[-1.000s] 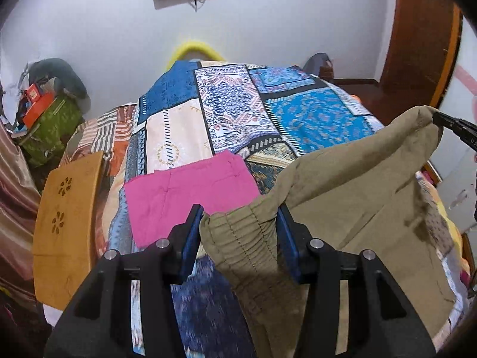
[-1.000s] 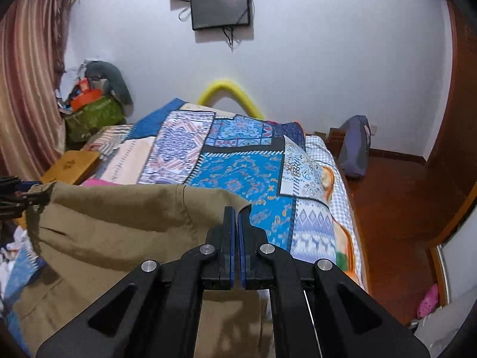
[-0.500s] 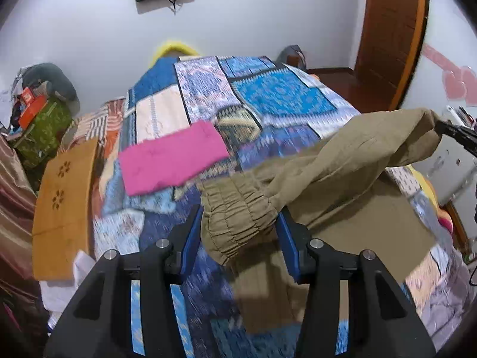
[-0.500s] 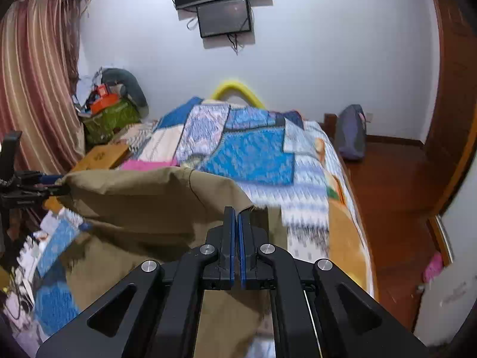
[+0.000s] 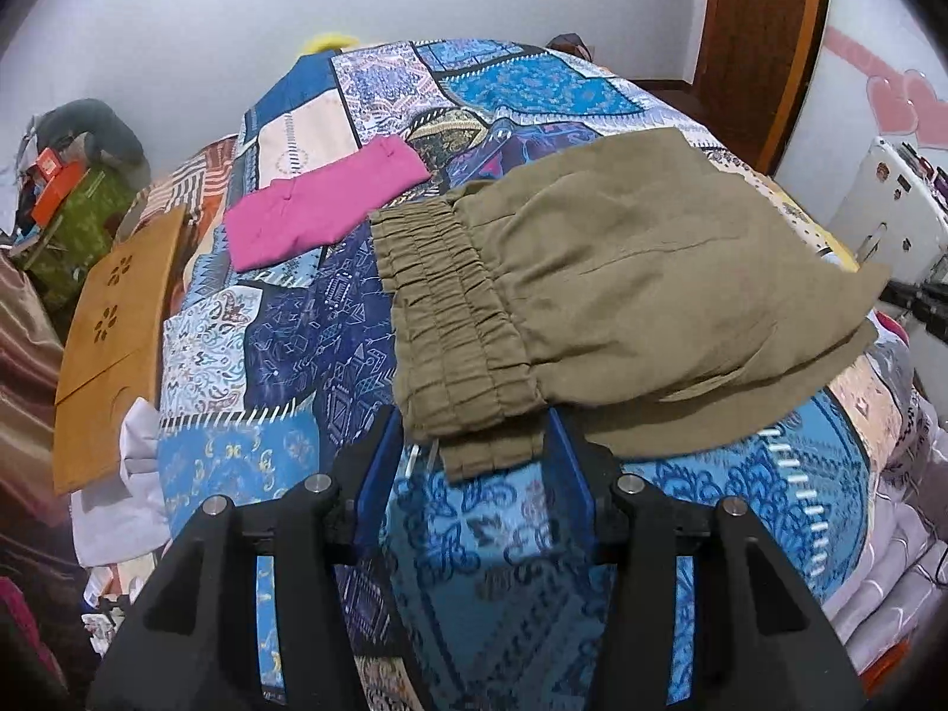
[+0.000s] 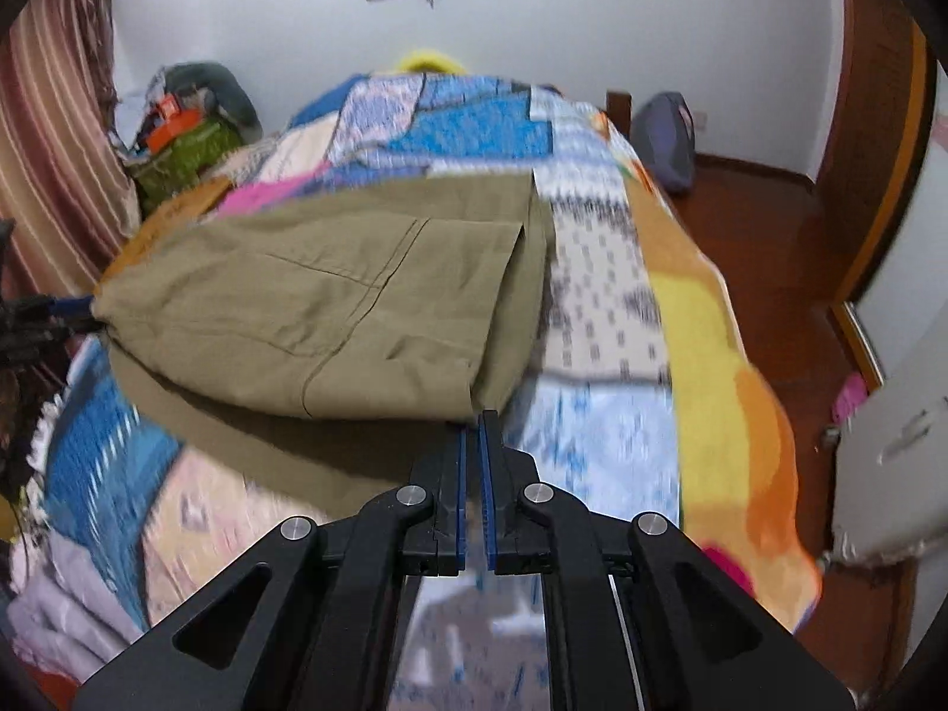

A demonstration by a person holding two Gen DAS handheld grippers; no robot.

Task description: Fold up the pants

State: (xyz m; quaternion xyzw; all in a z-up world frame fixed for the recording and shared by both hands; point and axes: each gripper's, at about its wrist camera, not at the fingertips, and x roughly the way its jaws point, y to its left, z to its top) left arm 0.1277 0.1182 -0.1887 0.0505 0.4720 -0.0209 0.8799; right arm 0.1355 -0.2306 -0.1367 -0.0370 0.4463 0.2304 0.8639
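Laying the khaki pants (image 5: 622, 296) down folded on the patchwork quilt (image 5: 296, 343), near the pink garment (image 5: 320, 207). Our left gripper (image 5: 474, 450) sits spread wide around the elastic waistband (image 5: 450, 332), not pinching it. Right gripper (image 6: 472, 420) looks nearly closed at the hem corner; can't tell if it's gripping. Next we'd probably regrip for another fold.

Patchwork-quilted bed (image 5: 308, 320) with olive pants (image 5: 622, 296) and pink folded garment (image 5: 320, 207) on top

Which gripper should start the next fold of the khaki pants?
Likely the left gripper: its open jaws straddle the khaki pants' elastic waistband. The right gripper only pinches a far corner.
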